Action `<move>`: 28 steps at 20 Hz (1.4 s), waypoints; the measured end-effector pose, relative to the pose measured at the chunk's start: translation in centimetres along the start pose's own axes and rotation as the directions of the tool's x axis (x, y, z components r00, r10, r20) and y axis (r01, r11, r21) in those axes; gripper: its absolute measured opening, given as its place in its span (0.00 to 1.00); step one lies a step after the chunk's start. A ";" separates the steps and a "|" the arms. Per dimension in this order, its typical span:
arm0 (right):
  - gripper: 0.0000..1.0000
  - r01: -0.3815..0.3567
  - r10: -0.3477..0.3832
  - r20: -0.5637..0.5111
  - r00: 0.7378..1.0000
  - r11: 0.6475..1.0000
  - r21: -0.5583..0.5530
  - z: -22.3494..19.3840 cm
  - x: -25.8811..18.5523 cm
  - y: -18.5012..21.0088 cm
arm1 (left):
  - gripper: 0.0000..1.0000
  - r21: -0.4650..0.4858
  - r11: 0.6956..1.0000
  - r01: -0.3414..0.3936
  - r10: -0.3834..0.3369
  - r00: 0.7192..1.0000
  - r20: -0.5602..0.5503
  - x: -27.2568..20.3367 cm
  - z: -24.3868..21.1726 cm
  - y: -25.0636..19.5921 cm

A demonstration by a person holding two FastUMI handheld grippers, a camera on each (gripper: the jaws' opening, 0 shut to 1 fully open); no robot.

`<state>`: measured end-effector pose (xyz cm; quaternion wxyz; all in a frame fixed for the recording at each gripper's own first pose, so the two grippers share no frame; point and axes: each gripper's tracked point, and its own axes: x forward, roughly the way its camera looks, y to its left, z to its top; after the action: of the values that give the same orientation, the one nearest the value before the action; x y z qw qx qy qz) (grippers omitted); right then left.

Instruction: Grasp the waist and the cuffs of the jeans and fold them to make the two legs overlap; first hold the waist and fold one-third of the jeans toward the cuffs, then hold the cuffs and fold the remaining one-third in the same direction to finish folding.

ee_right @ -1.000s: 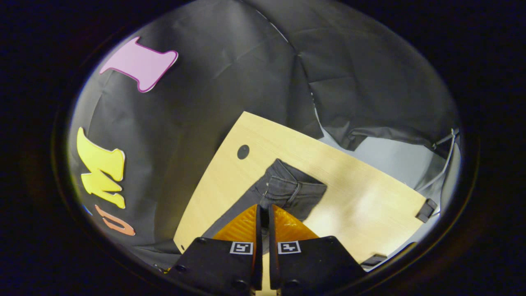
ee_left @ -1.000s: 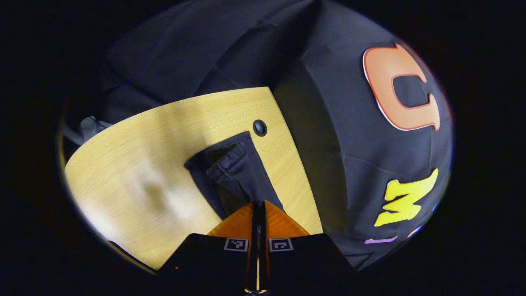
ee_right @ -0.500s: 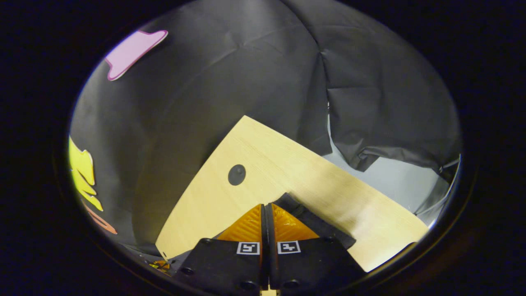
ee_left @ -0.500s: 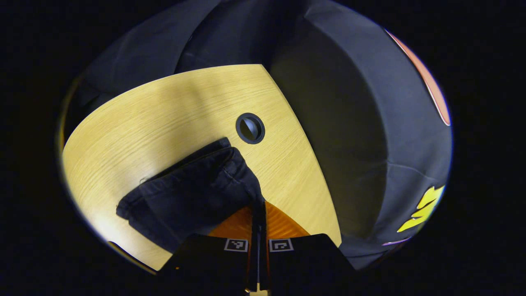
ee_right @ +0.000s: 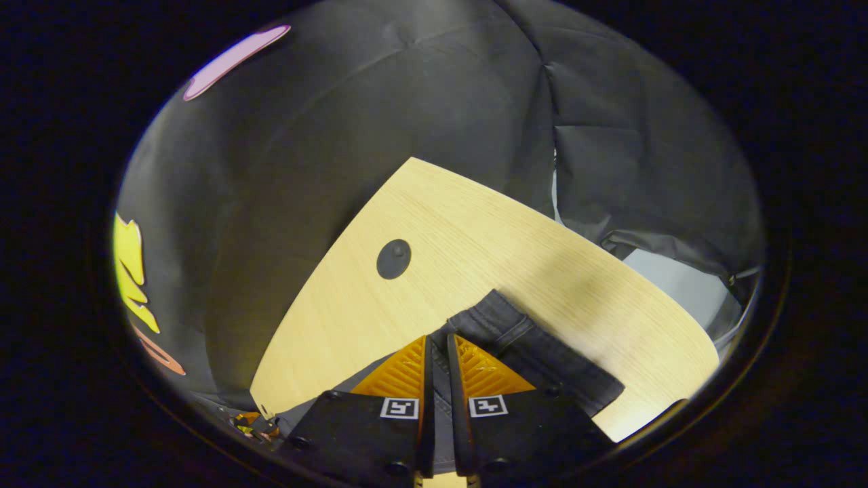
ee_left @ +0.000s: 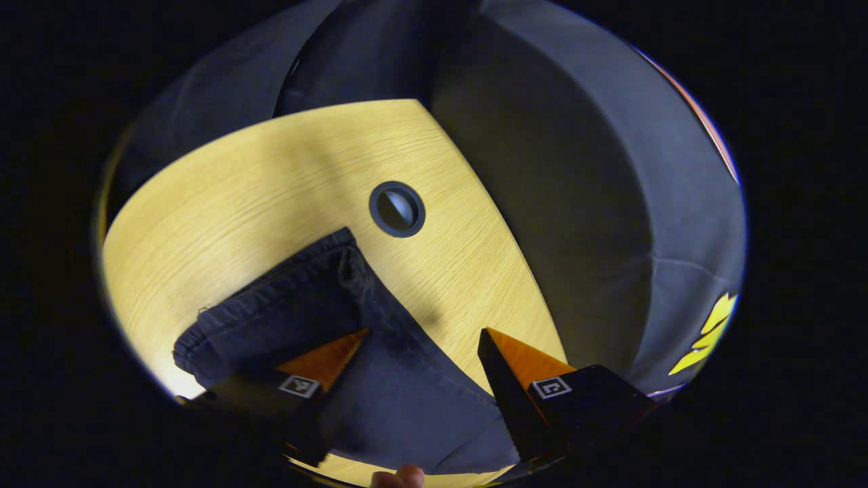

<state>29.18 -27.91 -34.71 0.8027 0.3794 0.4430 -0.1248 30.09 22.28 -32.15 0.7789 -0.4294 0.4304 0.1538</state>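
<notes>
We are seeing dark jeans (ee_left: 325, 305) lying folded between the spread left tongs (ee_left: 424, 335); right tongs (ee_right: 436, 339) are pinching their fabric.

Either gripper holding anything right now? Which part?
The left gripper is open, holding nothing. The right gripper is shut on the jeans near the waist edge.

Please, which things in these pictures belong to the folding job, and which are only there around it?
Belong to the job:
jeans, lying on the table
left gripper, open over the jeans
right gripper, shut on the jeans

Only there:
wooden table
round cable hole in the table
black cloth wall
</notes>
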 end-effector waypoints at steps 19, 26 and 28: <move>0.82 0.075 0.319 0.531 0.785 0.802 -0.593 -8.4 -29.5 5.6 | 0.98 0.715 0.650 -0.259 -0.399 0.684 0.611 -35.3 -8.6 -14.7; 0.89 0.096 0.233 0.513 0.826 0.839 -0.536 -10.5 -31.5 0.0 | 0.98 0.729 0.647 -0.223 -0.407 0.708 0.578 -34.4 -15.0 -16.6; 0.93 0.098 0.206 0.492 0.846 0.846 -0.524 -10.0 -29.2 -1.2 | 0.98 0.729 0.638 -0.249 -0.393 0.708 0.586 -34.4 -15.0 -16.8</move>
<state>5.56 -25.56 -15.00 0.9692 0.1063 0.2095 -0.0739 12.22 4.95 0.62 0.9917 0.0163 0.1042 0.0730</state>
